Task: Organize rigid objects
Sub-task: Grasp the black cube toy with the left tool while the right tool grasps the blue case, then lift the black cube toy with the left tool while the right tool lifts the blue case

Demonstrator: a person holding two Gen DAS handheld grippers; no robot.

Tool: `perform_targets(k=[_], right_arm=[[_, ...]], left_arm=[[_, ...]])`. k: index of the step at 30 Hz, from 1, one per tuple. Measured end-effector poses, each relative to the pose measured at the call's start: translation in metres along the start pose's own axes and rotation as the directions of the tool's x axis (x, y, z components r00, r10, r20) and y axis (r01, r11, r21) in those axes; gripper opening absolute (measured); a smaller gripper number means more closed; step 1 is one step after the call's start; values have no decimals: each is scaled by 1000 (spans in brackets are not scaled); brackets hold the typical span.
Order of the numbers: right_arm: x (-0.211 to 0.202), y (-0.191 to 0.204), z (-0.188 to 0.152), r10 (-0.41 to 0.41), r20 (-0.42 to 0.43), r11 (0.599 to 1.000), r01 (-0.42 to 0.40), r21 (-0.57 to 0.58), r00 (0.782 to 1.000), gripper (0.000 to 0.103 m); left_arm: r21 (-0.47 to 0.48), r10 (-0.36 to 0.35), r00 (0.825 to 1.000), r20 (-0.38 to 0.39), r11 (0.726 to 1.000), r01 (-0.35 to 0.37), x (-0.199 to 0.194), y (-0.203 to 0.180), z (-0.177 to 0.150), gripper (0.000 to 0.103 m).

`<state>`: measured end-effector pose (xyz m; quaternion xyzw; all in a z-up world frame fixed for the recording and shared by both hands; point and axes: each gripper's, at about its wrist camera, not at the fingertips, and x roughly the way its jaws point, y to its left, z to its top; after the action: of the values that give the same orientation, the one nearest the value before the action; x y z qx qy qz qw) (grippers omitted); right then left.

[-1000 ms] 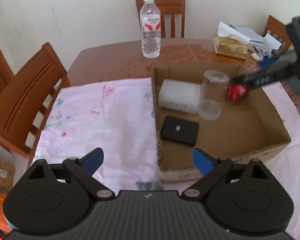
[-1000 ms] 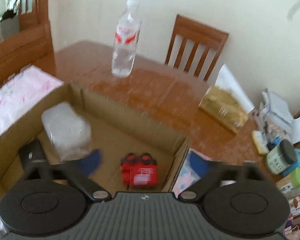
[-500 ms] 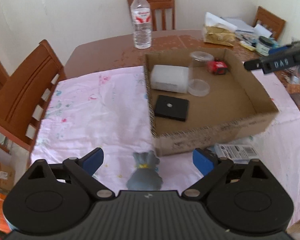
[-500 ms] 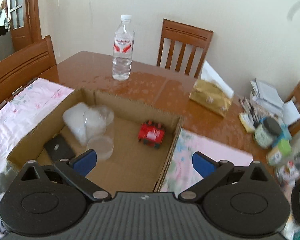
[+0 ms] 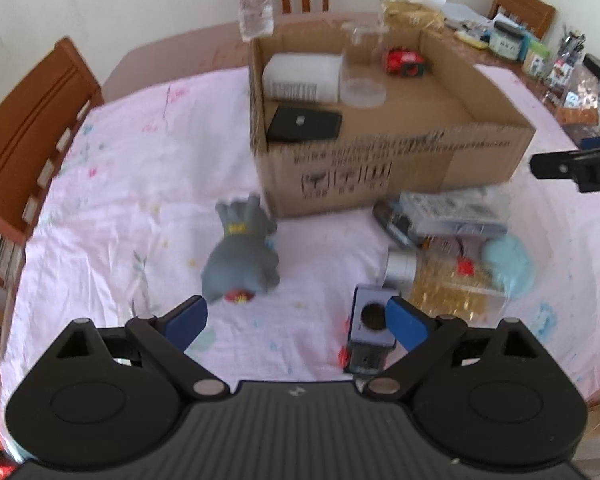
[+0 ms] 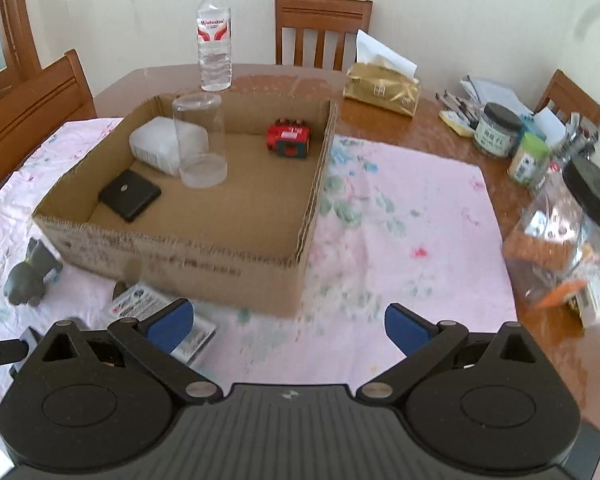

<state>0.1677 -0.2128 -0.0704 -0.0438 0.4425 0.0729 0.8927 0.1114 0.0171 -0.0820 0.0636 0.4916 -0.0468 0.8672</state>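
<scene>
- Grey and rubbery-looking, the toy figure (image 5: 242,256) lies on its side on the pink floral cloth (image 5: 140,168), ahead of my left gripper (image 5: 296,318) and a little to its left; its long axis runs away from me toward the corner of the cardboard box (image 5: 380,168).
- My left gripper is spread wide with nothing between its blue pads. A small bluish block with a round hole (image 5: 372,328) sits just inside the right pad; I cannot tell whether they touch.
- My right gripper (image 6: 290,320) is also wide open and empty, hanging over bare cloth in front of the box, well apart from the figure, so the left is the nearer one.
- Corrugated box walls, matte. Inside it: a clear glass tumbler (image 6: 199,140) upright, a white plastic container (image 6: 156,144) behind it, a flat black square case (image 6: 130,195), a red toy (image 6: 289,139).
- Loose ahead to the right of my left tool: a clear packet (image 5: 448,212) and a jar on its side with a silver cap (image 5: 444,276).
- I judge the figure or the block the next pick.
</scene>
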Motion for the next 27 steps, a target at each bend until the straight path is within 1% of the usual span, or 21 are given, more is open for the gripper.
perform_targets(k=[4, 7, 10, 13, 17, 20, 23, 27], right_arm=[[-4, 2, -6, 10, -10, 1000, -10, 13, 1000, 103], [-4, 6, -10, 19, -20, 1000, -19, -14, 1000, 103], [-1, 11, -14, 28, -35, 998, -30, -57, 999, 103], [2, 16, -20, 50, -52, 994, -54, -96, 997, 103], [7, 22, -29, 89, -92, 983, -102, -153, 992, 103], [11, 26, -37, 111, -125, 972, -134, -192, 986, 103], [17, 30, -45, 121, -149, 965, -151, -216, 981, 103], [28, 37, -54, 123, -163, 967, -155, -201, 979, 103]], left_arm=[[-52, 5, 1000, 3, 999, -4, 0, 11, -7, 96], [-84, 22, 1000, 4, 996, -21, -1, 21, -11, 97], [-98, 83, 997, -6, 992, -84, -1, 32, -17, 97], [-128, 130, 991, -44, 983, -135, 1, 47, -24, 97], [-155, 166, 983, -80, 972, -177, 1, 64, -34, 97], [-176, 163, 983, -86, 968, -177, -3, 70, -39, 97], [-188, 142, 987, -78, 970, -155, -7, 69, -40, 97], [-187, 65, 996, -54, 980, -75, -12, 57, -38, 97]])
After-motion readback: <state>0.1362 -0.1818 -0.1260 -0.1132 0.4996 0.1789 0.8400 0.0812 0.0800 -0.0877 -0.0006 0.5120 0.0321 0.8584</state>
